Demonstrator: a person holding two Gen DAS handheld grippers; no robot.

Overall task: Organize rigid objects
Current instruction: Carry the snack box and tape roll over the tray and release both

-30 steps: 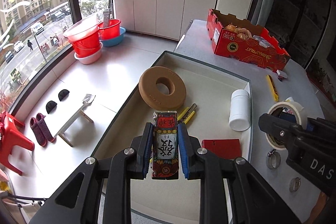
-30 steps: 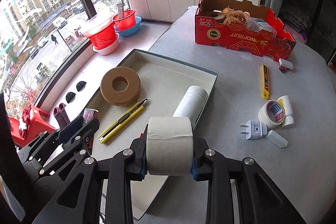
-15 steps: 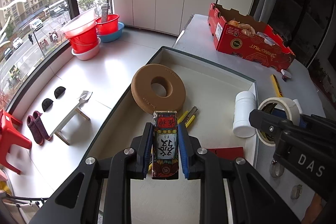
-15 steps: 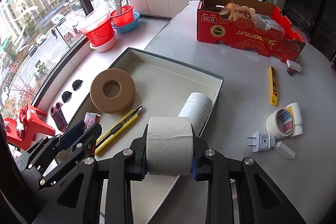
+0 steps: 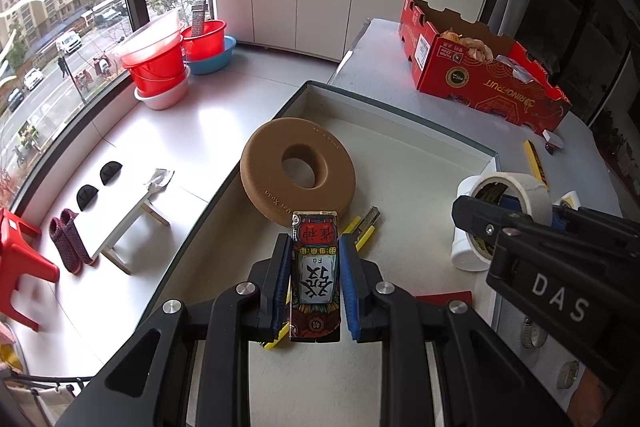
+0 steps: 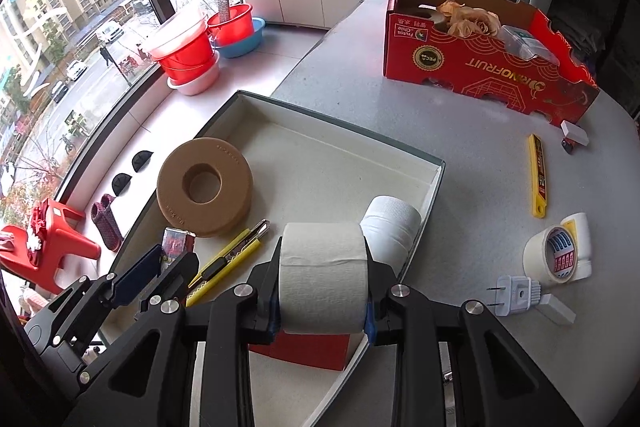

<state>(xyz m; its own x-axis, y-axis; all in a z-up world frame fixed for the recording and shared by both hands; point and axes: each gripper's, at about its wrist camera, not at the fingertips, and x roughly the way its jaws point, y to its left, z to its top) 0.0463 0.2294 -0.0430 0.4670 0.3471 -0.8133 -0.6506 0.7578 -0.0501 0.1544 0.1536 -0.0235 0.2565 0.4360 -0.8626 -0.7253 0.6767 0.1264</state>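
Bare tray floor (image 6: 340,163) beyond cork ring (image 6: 205,187)

Tray (image 6: 434,179) on bench (image 6: 460,147), left side. In tray: cork ring (image 6: 205,187) at left, utility knife (image 6: 230,259) before it, bottle (image 6: 390,227) against right wall. Bench right of tray: blade case (image 6: 538,175), tape roll (image 6: 554,255), plug (image 6: 516,295). Cardboard box (image 6: 480,67) behind.

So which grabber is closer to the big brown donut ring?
Left. The left gripper, shut on a card box, hovers just in front of the cork ring. The right gripper, holding a tape roll, sits farther off, nearer the white bottle.
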